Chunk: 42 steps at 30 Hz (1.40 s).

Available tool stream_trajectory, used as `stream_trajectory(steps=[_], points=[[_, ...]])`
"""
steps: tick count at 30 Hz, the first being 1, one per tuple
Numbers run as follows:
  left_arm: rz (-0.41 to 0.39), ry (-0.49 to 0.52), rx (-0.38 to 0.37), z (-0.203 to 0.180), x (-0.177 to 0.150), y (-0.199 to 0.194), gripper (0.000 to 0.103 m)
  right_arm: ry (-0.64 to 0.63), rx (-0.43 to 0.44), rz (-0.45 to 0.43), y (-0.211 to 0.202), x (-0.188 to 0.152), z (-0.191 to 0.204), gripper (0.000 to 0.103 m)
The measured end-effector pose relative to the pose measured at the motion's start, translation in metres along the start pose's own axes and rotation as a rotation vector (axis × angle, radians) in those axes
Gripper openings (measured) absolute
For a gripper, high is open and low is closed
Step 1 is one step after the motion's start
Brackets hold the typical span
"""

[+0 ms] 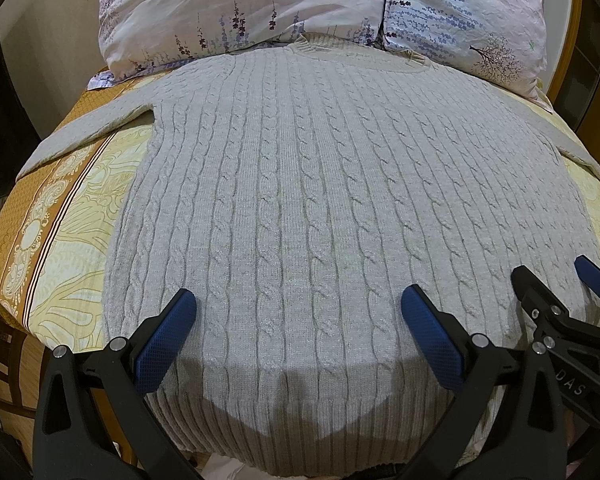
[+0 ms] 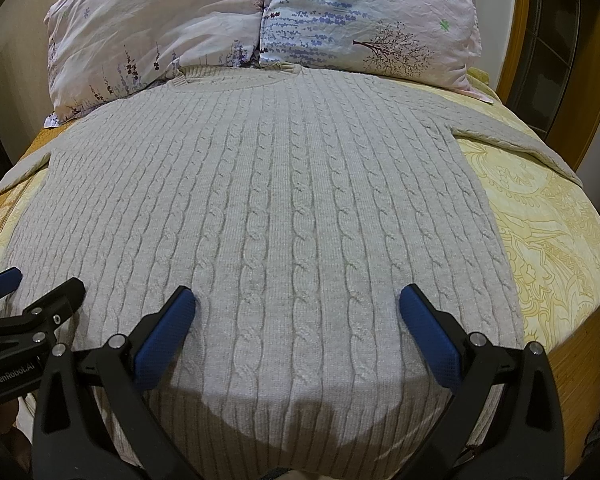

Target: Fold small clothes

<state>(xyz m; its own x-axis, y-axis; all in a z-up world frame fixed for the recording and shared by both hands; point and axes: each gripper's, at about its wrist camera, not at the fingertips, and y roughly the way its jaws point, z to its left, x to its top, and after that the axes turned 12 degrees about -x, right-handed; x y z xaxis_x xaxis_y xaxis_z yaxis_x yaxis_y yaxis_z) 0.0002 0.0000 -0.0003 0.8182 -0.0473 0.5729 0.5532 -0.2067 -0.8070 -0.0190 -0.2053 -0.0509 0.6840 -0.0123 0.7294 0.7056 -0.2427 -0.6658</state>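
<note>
Item: sweater [image 1: 300, 184], pale grey cable knit, laid flat and face up on the bed [image 1: 60, 208], collar toward the 2 pillows [image 1: 240, 16], ribbed hem toward the viewer at the near edge of the mattress

Condition: unfolded; body smooth, both sleeves spread outward to either side; the task looks to be at its very start, no fold yet made

Left tongs [image 1: 298, 308]: spread wide, blue textured pads poised over the lower body just above the ribbing, gripping nothing

Right tongs [image 2: 298, 306]: likewise spread wide over the lower right part of the body, holding nothing; whether the pad tips actually touch the knit cannot be told from these views

Next move, as judged: each pair of tongs needs to shift outward to a side edge or sleeve, pinch the thick knit, and carry it inward across the body

Materials: sweater thick, soft, heavy-draping, with raised twisted cables between flat ribs, likely to hold a fold without slipping; bedspread yellow and ochre with ornamental print; pillows in crinkled pale cotton with lavender and tree motifs
</note>
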Motion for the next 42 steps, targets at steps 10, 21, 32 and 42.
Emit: stream_trajectory(steps=[10,21,32,42], points=[[0.0,0.0,0.0,0.0,0.0,0.0,0.102,0.0,0.0,0.0,0.0,0.0,0.0,0.101],[0.003,0.0,0.0,0.0,0.0,0.0,0.102,-0.008,0.006,0.003,0.007,-0.006,0.004,0.101],[0.021,0.013,-0.012,0.001,0.005,0.004,0.102,-0.09,0.131,-0.087,0.023,-0.01,-0.007,0.101],[0.011,0.03,-0.039,0.009,0.036,0.017,0.102,0.275,0.193,-0.001,0.069,0.053,-0.124,0.098]])
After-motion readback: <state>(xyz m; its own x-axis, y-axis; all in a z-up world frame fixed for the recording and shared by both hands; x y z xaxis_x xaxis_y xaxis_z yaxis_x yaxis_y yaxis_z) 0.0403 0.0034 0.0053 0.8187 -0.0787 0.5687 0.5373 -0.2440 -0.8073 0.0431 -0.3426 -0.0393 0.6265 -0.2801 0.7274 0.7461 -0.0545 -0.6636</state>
